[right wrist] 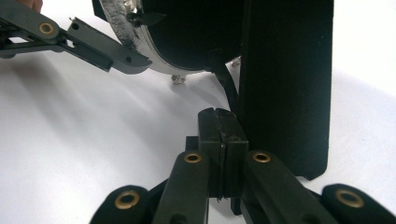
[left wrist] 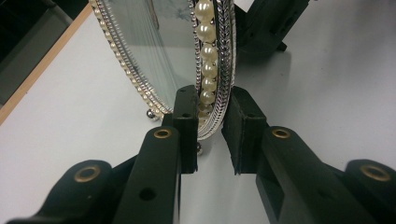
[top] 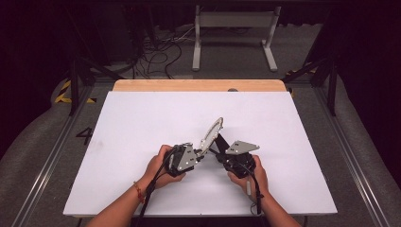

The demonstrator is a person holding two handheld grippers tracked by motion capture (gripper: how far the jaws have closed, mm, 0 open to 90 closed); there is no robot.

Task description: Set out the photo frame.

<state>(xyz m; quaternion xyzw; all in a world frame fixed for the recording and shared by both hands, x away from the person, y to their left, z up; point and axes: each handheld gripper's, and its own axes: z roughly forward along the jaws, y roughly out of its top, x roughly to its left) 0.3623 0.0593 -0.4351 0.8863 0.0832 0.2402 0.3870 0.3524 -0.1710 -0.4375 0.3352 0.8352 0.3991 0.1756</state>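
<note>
One oval pearl-rimmed mirror [left wrist: 154, 51] is being stood up mid-table, left gripper [left wrist: 210, 135] clamping its rim, right gripper [right wrist: 218, 140] shut empty beside the black easel stand [right wrist: 285, 84], next needing the stand braced.

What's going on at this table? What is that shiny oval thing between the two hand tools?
A person works a claw in each hand on a white table. The shiny thing is an oval picture frame with a pearl-trimmed silver rim, standing tilted. The left claw has the rim's lower edge between its jaws. The right claw, jaws pressed together, pinches a thin black cord beside the frame's black back stand.
</note>
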